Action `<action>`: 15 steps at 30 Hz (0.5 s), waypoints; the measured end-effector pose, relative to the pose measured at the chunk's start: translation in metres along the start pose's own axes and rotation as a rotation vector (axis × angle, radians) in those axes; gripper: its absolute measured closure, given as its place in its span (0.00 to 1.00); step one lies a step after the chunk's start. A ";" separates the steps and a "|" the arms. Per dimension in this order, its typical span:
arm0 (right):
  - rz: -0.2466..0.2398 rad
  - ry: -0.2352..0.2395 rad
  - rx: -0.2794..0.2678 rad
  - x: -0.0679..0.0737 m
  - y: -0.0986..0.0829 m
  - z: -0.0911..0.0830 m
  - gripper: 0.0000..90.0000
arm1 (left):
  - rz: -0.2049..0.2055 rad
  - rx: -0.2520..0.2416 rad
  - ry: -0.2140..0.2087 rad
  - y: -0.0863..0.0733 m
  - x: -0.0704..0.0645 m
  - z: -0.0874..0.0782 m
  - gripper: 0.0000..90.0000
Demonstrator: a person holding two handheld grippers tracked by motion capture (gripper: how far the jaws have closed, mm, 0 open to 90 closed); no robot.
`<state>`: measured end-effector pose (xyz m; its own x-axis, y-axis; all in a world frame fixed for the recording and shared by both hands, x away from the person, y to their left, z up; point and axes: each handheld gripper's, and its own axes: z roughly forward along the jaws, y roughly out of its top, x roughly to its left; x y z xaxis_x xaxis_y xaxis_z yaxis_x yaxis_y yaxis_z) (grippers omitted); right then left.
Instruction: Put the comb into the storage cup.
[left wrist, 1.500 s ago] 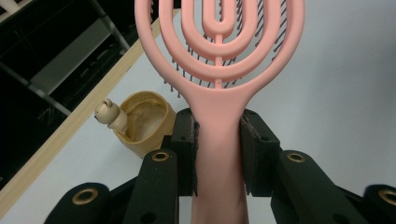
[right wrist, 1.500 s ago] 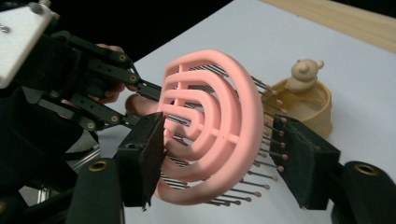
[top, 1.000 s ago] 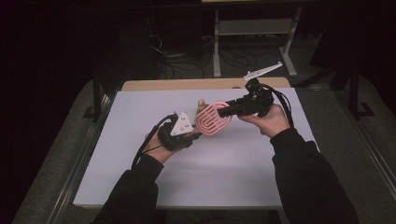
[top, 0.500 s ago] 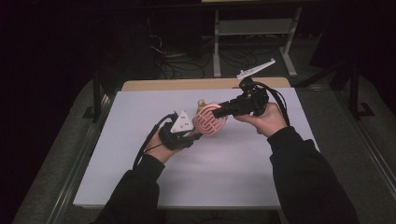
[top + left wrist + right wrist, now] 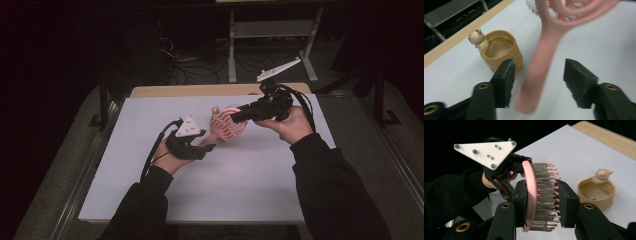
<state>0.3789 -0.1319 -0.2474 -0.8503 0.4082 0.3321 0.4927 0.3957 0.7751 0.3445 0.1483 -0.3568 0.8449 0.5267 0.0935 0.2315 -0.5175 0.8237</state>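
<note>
A pink hairbrush (image 5: 227, 128) hangs above the white table (image 5: 260, 185). My right gripper (image 5: 236, 119) is shut on its head: in the right gripper view the jaws (image 5: 541, 202) clamp the pink back and the bristles (image 5: 546, 195). The brush's handle (image 5: 536, 75) runs down between the jaws of my left gripper (image 5: 537, 72), which is open with a gap on both sides. In the high view the left gripper (image 5: 207, 147) sits just below and left of the brush head.
A small tan cup (image 5: 500, 51) with a bear figure (image 5: 477, 38) on its rim stands on the table behind the brush, also the cup (image 5: 596, 192). A wooden strip (image 5: 200, 90) borders the table's far edge. A metal stand (image 5: 272, 30) rises behind.
The brush head has shifted and tilted slightly between the two grippers. Both hands stay almost where they were.
</note>
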 end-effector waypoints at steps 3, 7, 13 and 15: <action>0.014 -0.016 -0.008 -0.002 0.004 -0.012 0.70 | -0.045 -0.036 -0.004 -0.003 0.005 -0.006 0.30; 0.014 -0.037 -0.001 -0.002 0.007 -0.019 0.70 | -0.102 -0.082 -0.040 -0.007 0.014 -0.013 0.24; 0.017 -0.068 -0.018 -0.002 0.014 -0.034 0.70 | -0.139 -0.106 -0.057 -0.013 0.021 -0.017 0.00; 0.014 -0.086 -0.018 -0.002 0.017 -0.037 0.70 | -0.132 -0.113 -0.047 -0.017 0.022 -0.019 0.00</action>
<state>0.3817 -0.1564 -0.2151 -0.8239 0.4832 0.2962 0.5004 0.3748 0.7805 0.3502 0.1816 -0.3576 0.8332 0.5513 -0.0436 0.2881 -0.3654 0.8851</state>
